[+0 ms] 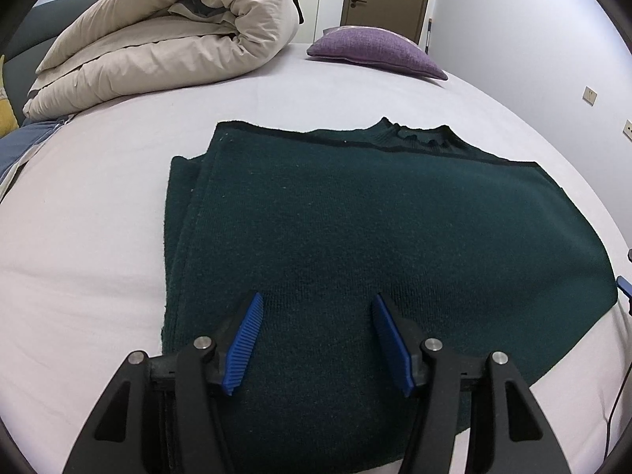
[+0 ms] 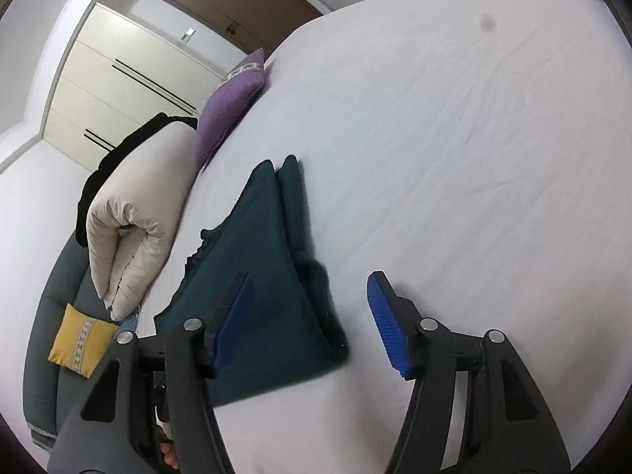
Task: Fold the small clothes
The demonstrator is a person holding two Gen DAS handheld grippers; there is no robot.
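A dark green knit sweater lies folded flat on the white bed sheet, collar at the far edge. My left gripper is open and empty, its blue pads hovering over the sweater's near part. In the right wrist view the same sweater lies to the left on the sheet. My right gripper is open and empty, tilted, with its left finger over the sweater and its right finger over bare sheet.
A rolled beige duvet lies at the bed's far left and a purple cushion at the far edge. A yellow cushion sits on a grey sofa beside the bed. A wardrobe and a door stand behind.
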